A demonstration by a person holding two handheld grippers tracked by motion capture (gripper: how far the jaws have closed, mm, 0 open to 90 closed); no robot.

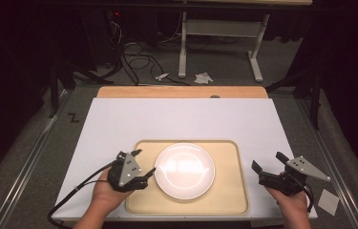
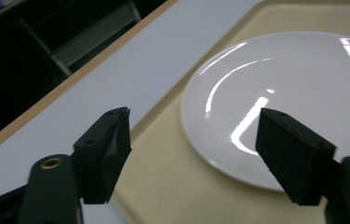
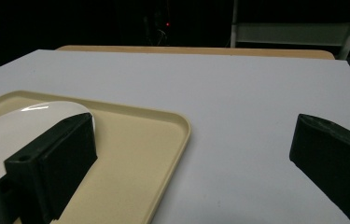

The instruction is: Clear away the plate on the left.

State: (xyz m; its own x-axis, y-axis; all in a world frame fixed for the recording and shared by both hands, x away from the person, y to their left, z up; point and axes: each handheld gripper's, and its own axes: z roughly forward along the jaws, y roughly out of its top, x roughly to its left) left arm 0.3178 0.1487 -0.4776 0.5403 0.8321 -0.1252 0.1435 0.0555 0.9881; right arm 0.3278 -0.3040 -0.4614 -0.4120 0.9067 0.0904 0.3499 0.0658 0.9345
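A white round plate (image 1: 184,170) lies empty in the middle of a beige tray (image 1: 229,191) at the near side of the table. My left gripper (image 1: 145,161) hovers at the plate's left rim, open, with nothing between its jaws. In the left gripper view the left gripper (image 2: 194,114) has one jaw over the plate (image 2: 294,88) and the other over the tray (image 2: 163,186) near its edge. My right gripper (image 1: 266,160) is held open and empty just right of the tray. The right gripper view has the right gripper (image 3: 194,119), the tray's corner (image 3: 135,140) and the plate (image 3: 18,126).
The tray sits on a white sheet (image 1: 181,119) that covers the table, with a wooden strip (image 1: 181,91) along the far edge. A small paper square (image 1: 329,201) lies beyond the near right corner. Cables and a desk frame (image 1: 182,52) stand on the floor behind.
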